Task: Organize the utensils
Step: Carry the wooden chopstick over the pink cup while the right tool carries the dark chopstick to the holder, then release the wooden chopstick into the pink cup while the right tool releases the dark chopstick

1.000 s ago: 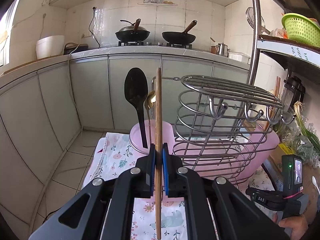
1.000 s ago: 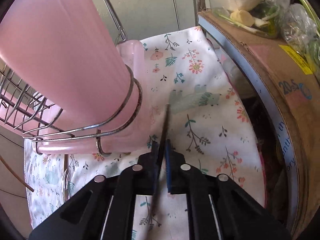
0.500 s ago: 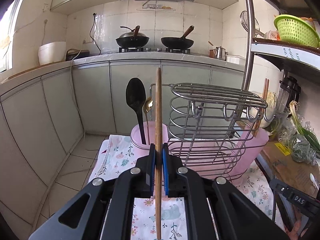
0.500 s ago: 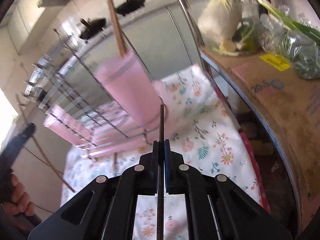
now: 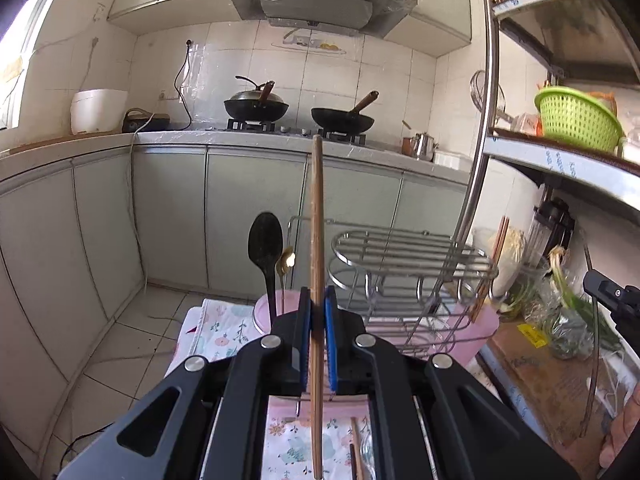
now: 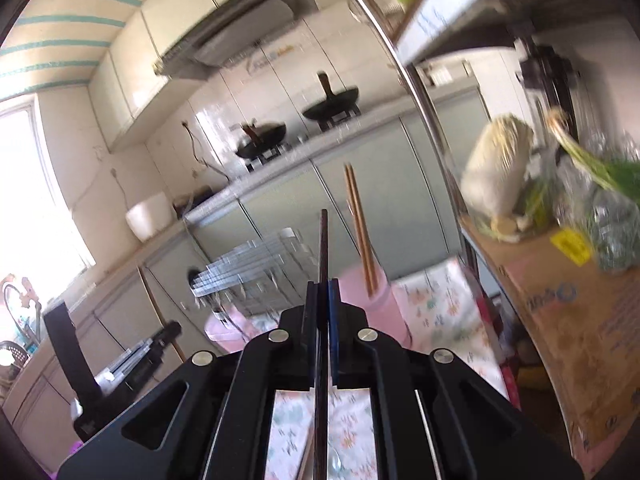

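My left gripper point(image 5: 316, 298) is shut on a light wooden chopstick point(image 5: 317, 208) that stands upright between the blue pads. Beyond it a pink cup point(image 5: 262, 314) holds a black spoon point(image 5: 265, 240) and a gold spoon point(image 5: 287, 260). A wire rack point(image 5: 408, 264) joins it to a second pink cup point(image 6: 360, 292) holding two wooden chopsticks point(image 6: 360, 232). My right gripper point(image 6: 323, 286) is shut on a dark chopstick point(image 6: 323, 240), raised in front of that second cup. More chopsticks point(image 5: 355, 440) lie on the floral cloth point(image 5: 224, 332).
A steel shelf pole point(image 6: 424, 92) rises right of the rack. A cardboard box point(image 6: 580, 320) with cabbage point(image 6: 500, 168) and greens sits at the right. A green basket point(image 5: 576, 118) is on the shelf. The kitchen counter with two woks point(image 5: 256, 106) lies behind.
My right gripper lifted off the cloth with the dark chopstick and tilted up toward level, now facing the cup with chopsticks. My left gripper rose a little with its wooden chopstick.
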The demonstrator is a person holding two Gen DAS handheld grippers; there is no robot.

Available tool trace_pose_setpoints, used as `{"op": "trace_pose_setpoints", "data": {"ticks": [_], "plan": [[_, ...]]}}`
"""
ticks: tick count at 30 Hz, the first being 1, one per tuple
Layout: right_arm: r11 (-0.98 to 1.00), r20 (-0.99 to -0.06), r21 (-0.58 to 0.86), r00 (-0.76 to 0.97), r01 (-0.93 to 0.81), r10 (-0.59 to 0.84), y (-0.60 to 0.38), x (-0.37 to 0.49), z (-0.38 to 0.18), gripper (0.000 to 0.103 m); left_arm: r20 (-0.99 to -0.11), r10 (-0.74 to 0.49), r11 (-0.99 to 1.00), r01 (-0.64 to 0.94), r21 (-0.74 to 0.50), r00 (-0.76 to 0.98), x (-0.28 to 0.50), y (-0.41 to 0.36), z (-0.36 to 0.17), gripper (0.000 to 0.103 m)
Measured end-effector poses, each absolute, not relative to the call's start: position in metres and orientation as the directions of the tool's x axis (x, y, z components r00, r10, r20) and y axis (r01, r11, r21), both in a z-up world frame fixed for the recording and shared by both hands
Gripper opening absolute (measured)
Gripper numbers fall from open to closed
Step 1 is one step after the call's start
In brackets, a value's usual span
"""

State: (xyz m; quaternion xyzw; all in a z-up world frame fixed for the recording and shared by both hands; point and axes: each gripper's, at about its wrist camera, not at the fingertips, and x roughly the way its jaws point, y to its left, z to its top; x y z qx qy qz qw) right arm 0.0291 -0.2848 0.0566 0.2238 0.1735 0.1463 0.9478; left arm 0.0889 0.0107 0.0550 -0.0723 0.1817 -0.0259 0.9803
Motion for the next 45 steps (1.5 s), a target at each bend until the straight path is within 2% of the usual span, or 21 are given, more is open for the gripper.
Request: {"op": "trace_pose_setpoints", "data": {"ticks": [3, 7, 12, 17, 21, 24, 31, 45], "plan": [[0.861, -0.187, 0.456, 0.922, -0.223, 0.338, -0.287, 0.037, 0.074, 0.005, -0.295, -0.111, 0.976, 0.049, -0.210, 0.949, 0.096, 0.026, 0.071, 0.006], [0.866, -0.127, 0.440, 0.939, -0.235, 0.319, -0.287, 0.054, 0.084, 0.005, -0.197, -0.069, 0.973, 0.022, -0.231, 0.978, 0.111, 0.042, 0.092, 0.006], [0.870, -0.119, 0.439, 0.946, -0.224, 0.303, -0.288, 0.084, 0.078, 0.005, -0.118, 0.039, 0.981, -0.060, -0.186, 0.992, 0.142, 0.045, 0.099, 0.006], [0.868, -0.120, 0.443, 0.944, -0.227, 0.308, -0.285, 0.099, 0.071, 0.005, -0.132, 0.032, 0.970, -0.062, -0.233, 0.991, 0.165, 0.055, 0.100, 0.006], [0.868, -0.124, 0.439, 0.942, -0.231, 0.313, -0.283, 0.107, 0.068, 0.005, -0.092, 0.010, 0.957, -0.036, -0.288, 0.996, 0.163, 0.066, 0.113, 0.006], [0.866, -0.116, 0.441, 0.941, -0.238, 0.317, -0.281, 0.114, 0.067, 0.005, -0.082, 0.019, 0.962, -0.041, -0.270, 0.996, 0.167, 0.064, 0.111, 0.006], [0.887, -0.085, 0.394, 0.952, -0.240, 0.296, -0.274, 0.127, 0.064, 0.005, -0.076, 0.081, 0.977, -0.094, -0.190, 0.994, 0.177, 0.050, 0.069, 0.006], [0.938, -0.024, 0.284, 0.976, -0.199, 0.215, -0.262, 0.159, 0.041, 0.005, -0.193, 0.058, 0.982, -0.090, -0.165, 0.980, 0.177, 0.041, 0.001, 0.006]]}}
